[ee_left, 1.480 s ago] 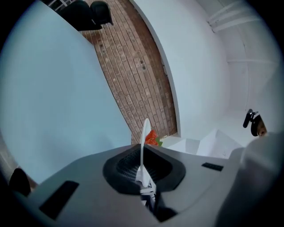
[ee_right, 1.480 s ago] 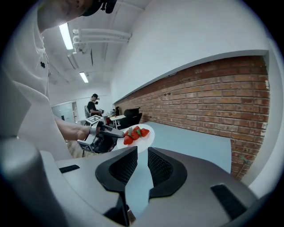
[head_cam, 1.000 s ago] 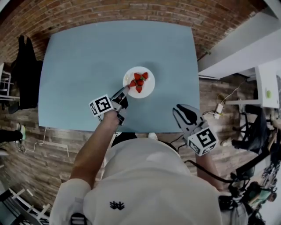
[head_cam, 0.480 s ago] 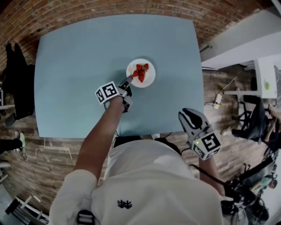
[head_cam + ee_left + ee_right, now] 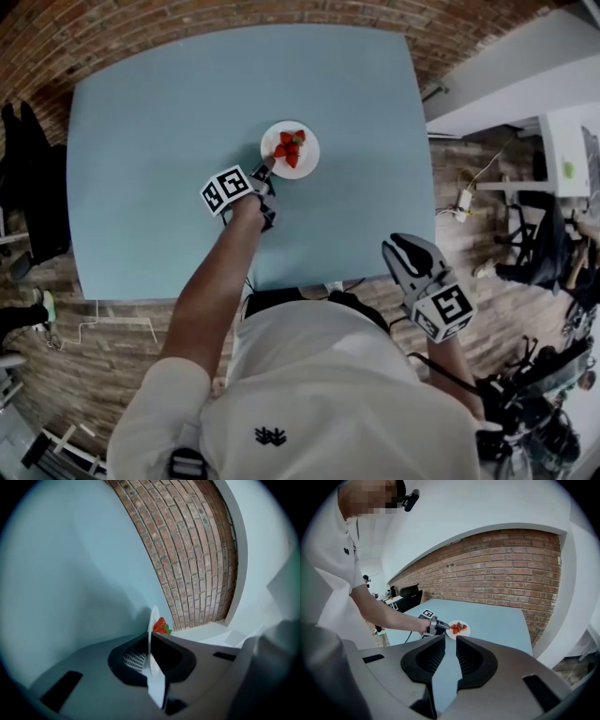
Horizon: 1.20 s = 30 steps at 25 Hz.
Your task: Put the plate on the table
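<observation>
- Jaws of left gripper point(image 5: 265, 167) clamped on near-left rim of white plate point(image 5: 302, 161) carrying strawberries point(image 5: 289, 147).
- Plate at middle-far of blue table point(image 5: 159, 122); contact unclear.
- Right gripper point(image 5: 401, 247) jaws narrowly apart, empty, by table's near-right corner.

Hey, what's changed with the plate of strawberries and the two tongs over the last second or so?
The left tongs carried the plate of strawberries down and farther out over the table; whether it touches yet is unclear. They stay shut on its rim. The right tongs remain open and empty, off the table's near edge.
</observation>
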Each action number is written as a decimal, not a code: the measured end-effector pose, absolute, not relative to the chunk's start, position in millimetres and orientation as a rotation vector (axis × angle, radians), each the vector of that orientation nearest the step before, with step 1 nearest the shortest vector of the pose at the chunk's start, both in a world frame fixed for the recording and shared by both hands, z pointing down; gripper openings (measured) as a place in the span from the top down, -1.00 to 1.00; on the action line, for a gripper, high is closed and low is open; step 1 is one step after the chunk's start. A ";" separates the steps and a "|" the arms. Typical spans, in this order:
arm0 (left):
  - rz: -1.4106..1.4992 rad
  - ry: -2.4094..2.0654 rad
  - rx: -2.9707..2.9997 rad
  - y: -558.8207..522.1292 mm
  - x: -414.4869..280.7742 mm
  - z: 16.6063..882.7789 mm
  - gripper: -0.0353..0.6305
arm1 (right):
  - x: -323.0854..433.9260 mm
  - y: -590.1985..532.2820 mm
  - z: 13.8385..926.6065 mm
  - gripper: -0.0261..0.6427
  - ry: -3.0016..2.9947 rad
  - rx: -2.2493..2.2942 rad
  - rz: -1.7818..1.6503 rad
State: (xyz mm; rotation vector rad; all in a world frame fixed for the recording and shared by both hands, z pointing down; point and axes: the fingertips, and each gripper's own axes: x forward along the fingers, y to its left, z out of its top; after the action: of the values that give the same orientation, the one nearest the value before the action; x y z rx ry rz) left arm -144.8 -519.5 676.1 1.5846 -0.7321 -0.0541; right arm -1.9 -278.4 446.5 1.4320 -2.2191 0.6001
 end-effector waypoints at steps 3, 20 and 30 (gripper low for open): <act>0.014 -0.764 1.611 -518.6 -144.7 679.4 0.86 | 1.7 -273.8 445.4 0.70 -2.222 1.445 0.601; 0.688 -1.138 1.944 -516.9 -154.6 685.9 0.37 | 41.3 -244.3 435.1 0.70 -2.227 1.493 0.570; 0.687 -1.191 2.062 -477.5 -151.7 630.5 0.36 | 57.5 -234.7 434.5 0.70 -2.341 1.392 0.507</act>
State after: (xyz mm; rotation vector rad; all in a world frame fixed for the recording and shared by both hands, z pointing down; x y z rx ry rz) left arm -151.7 -477.5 630.5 2.0618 -1.1912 0.6872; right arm 57.5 -234.7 434.5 1.3916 -2.3414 0.5070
